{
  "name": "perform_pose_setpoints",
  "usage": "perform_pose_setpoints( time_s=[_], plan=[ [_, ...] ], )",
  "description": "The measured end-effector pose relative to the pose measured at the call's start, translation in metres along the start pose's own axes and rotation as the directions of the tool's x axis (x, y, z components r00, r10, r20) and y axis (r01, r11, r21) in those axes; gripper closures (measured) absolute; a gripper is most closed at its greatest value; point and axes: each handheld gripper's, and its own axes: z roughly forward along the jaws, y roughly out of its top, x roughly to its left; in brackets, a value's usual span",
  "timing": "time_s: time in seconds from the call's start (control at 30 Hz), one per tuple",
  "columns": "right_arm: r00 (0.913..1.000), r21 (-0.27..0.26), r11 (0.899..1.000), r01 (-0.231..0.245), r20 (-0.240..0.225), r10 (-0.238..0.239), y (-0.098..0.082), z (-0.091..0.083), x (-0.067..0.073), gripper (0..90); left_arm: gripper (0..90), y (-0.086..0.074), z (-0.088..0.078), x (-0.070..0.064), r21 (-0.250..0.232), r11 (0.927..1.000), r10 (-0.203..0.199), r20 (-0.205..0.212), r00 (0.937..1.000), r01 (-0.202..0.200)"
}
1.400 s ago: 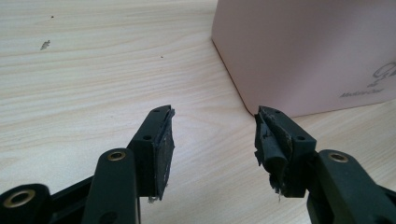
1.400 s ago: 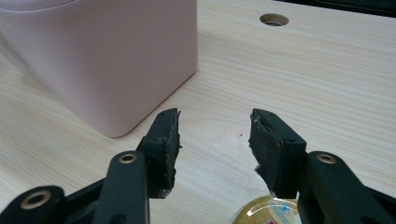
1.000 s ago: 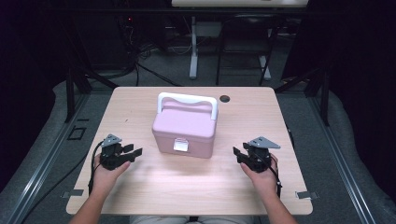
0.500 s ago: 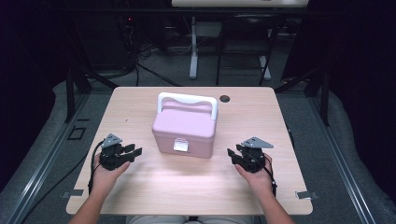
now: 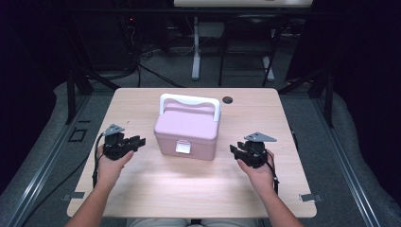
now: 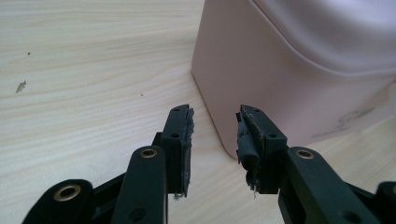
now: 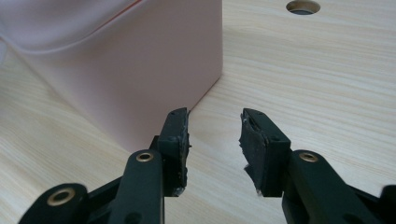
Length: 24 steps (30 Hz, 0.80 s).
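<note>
A closed pink box [image 5: 188,128] with a white handle and a white front latch stands in the middle of the table. My left gripper [image 5: 137,141] hovers just left of it, pointing at its lower left corner [image 6: 219,140]. Its jaws have just been closing, stand apart, and have nothing between them [image 6: 215,116]. My right gripper [image 5: 235,150] sits just right of the box, pointing at its near right corner [image 7: 140,65]. Its jaws have also just been closing and hold nothing [image 7: 215,116].
The light wooden table [image 5: 189,189] has a round cable hole [image 5: 228,100] at the back, right of the box, also seen in the right gripper view [image 7: 303,6]. Dark floor, stands and cables lie beyond the far edge.
The left gripper has lifted a little and moved nearer the box. The right gripper has edged left toward the box. The box has not moved.
</note>
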Motion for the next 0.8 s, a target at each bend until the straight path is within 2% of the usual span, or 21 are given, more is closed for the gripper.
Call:
perform_pose_setpoints(
  time_s=[0.1, 0.17, 0.23, 0.43, 0.5, 0.6, 0.73, 0.8],
  plan=[
    [0.9993, 0.000, 0.999, -0.033, -0.017, 0.033, 0.005, 0.009, -0.002, 63.7, 66.1, 0.007, 0.010, 0.000, -0.005, 1.0000, -0.005, 0.019, 0.9998, 0.005],
    [0.9991, -0.003, 0.999, -0.038, -0.019, 0.038, 0.006, 0.011, -0.002, 64.1, 66.9, 0.008, 0.014, 0.000, 0.000, 1.0000, 0.002, 0.021, 0.9998, -0.002],
    [0.9979, 0.007, 0.998, -0.060, -0.025, 0.060, 0.007, 0.021, -0.002, 65.4, 67.6, 0.009, 0.022, -0.001, 0.000, 1.0000, 0.002, 0.030, 0.9995, -0.002],
    [0.9973, 0.007, 0.998, -0.066, -0.034, 0.066, 0.009, 0.034, 0.003, 66.8, 69.7, 0.010, 0.036, -0.005, 0.004, 0.9999, 0.016, 0.044, 0.9989, -0.016],
    [0.9972, 0.002, 0.998, -0.065, -0.038, 0.065, 0.010, 0.036, 0.005, 66.7, 70.2, 0.010, 0.039, -0.008, 0.002, 0.9999, 0.016, 0.058, 0.9982, -0.016],
    [0.9969, -0.002, 0.998, -0.066, -0.043, 0.066, 0.011, 0.036, 0.007, 66.8, 73.6, 0.010, 0.040, -0.010, 0.000, 0.9998, 0.020, 0.045, 0.9988, -0.020],
    [0.9961, -0.031, 0.997, -0.075, -0.049, 0.073, 0.011, 0.037, 0.008, 67.7, 76.8, 0.009, 0.040, -0.012, -0.001, 1.0000, 0.009, 0.068, 0.9977, -0.009],
    [0.9954, -0.036, 0.996, -0.082, -0.053, 0.080, 0.010, 0.038, 0.008, 67.8, 76.9, 0.008, 0.039, -0.015, 0.005, 0.9998, 0.021, 0.074, 0.9970, -0.022]
  ],
)
